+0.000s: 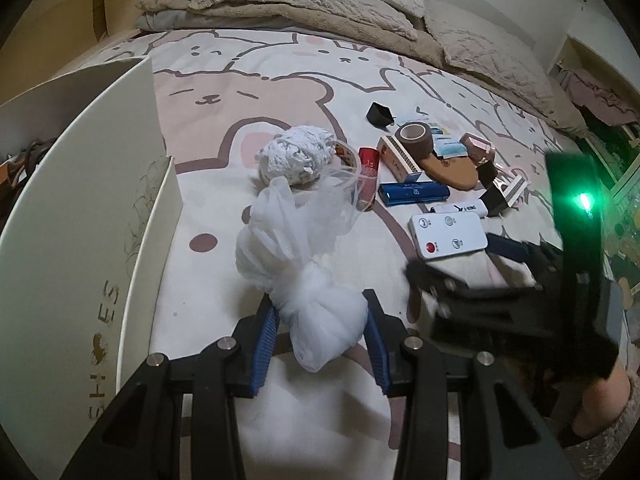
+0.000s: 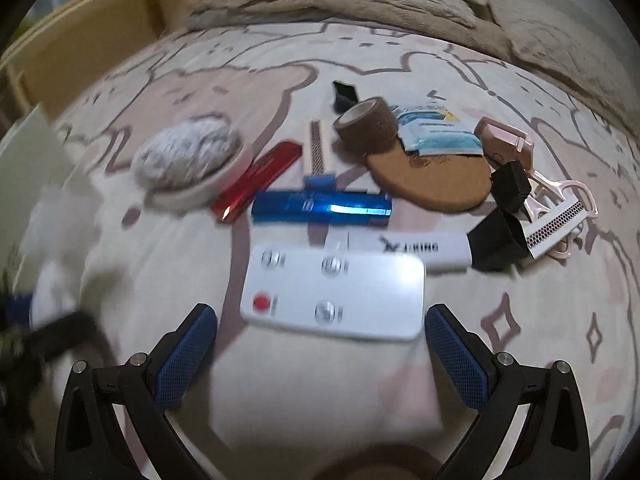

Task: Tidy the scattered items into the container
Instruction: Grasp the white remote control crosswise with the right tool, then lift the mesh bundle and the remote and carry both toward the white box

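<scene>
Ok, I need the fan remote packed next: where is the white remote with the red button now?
The white remote lies flat on the bedsheet, just ahead of the open right gripper in its wrist view, nearer than the blue bar and beside the white stick.

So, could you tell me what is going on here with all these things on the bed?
A person is tidying small items off the bedsheet with a two-finger tool in each hand. The left tool is shut on a white mesh bundle, beside the open white shoe box on the left. The right tool is open and empty, just short of the white remote. The blue harmonica, brown tape roll, pink razor and other bits lie scattered beyond.
</scene>
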Motion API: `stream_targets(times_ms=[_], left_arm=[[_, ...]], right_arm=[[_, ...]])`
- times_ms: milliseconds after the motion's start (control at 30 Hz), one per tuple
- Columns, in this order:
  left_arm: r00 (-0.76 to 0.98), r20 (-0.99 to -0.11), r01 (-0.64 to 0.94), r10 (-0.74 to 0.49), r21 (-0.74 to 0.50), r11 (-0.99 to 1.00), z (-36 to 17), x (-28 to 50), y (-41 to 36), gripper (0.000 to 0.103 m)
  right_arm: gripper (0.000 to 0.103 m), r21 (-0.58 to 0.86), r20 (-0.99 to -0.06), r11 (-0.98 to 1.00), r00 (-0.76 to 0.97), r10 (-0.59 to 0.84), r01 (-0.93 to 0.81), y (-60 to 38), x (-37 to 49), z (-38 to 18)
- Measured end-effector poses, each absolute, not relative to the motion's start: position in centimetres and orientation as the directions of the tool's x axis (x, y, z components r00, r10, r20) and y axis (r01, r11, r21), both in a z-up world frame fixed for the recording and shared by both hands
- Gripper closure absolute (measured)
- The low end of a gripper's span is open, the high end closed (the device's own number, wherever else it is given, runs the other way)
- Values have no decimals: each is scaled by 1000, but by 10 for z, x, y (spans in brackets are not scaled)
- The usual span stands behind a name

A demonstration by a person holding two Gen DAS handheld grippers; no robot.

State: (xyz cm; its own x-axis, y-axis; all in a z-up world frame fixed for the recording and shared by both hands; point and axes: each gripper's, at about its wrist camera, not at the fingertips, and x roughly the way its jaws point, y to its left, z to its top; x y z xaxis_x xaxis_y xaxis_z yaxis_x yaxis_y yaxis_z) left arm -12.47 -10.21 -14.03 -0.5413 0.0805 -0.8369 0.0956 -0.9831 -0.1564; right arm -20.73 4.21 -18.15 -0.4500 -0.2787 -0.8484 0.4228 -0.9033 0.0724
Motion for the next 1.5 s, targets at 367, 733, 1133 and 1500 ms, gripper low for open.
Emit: stream_targets(times_ms=[367, 733, 1133, 1500], left_arm=[[-531, -845, 84, 67, -131, -988, -145, -129, -98, 62], [-485, -874, 48, 27, -58, -997, -162, -128, -87, 62], [-476, -869, -143, 139, -79, -987, -162, -115, -30, 62], [-414, -885, -267, 214, -107, -958, -164, -100, 6, 52]], right_arm=[[16, 50, -794, -913, -539, -282, 404, 46, -200, -181], [16, 54, -816, -875, -484, -317, 481, 64, -178, -179], [16, 18, -858, -843, -424, -289, 538, 137, -146, -175], [16, 32, -851, -845, -429, -303, 534, 181, -124, -177]])
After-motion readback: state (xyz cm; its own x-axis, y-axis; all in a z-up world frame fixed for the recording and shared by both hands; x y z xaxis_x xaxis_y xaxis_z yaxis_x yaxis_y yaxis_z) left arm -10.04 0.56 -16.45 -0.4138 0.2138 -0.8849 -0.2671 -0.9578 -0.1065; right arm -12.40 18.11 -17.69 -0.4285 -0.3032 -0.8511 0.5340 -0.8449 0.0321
